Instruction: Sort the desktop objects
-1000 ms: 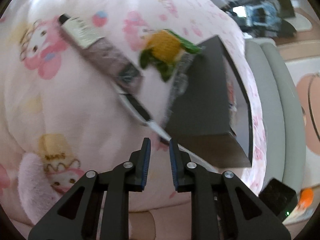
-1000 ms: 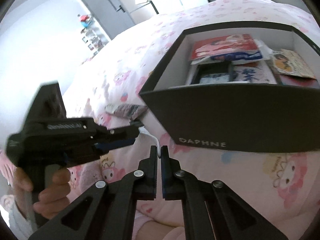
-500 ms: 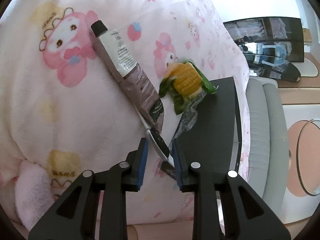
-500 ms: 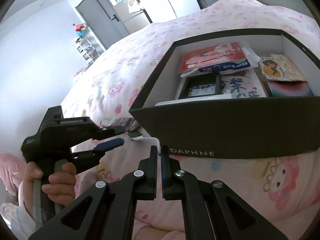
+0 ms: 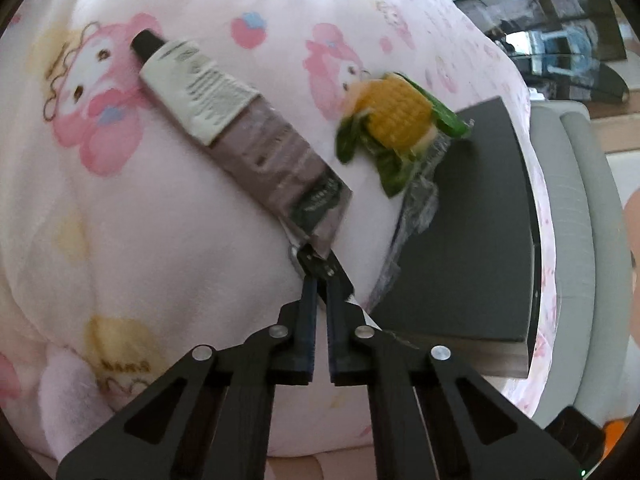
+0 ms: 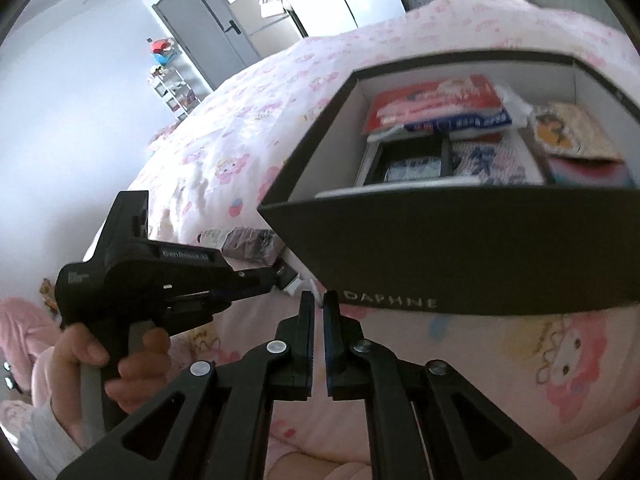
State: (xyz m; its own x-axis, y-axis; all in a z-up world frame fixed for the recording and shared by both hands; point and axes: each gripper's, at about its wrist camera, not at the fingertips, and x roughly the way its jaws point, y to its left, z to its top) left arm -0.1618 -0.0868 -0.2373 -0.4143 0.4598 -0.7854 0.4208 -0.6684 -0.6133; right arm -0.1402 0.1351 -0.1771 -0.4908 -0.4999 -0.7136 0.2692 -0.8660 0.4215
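Left gripper has just closed, pinching a thin dark strap-like thing lying beside the box under the tube; looks light, floppy, slippery; right gripper pressed together, empty

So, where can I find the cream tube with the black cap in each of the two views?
Left wrist view: the tube lies diagonally on the pink bedding, upper left of centre, cap at upper left.
Right wrist view: only part of the tube shows, left of centre, just above the left gripper.
Shared landmark: the black box, right of the tube in both.
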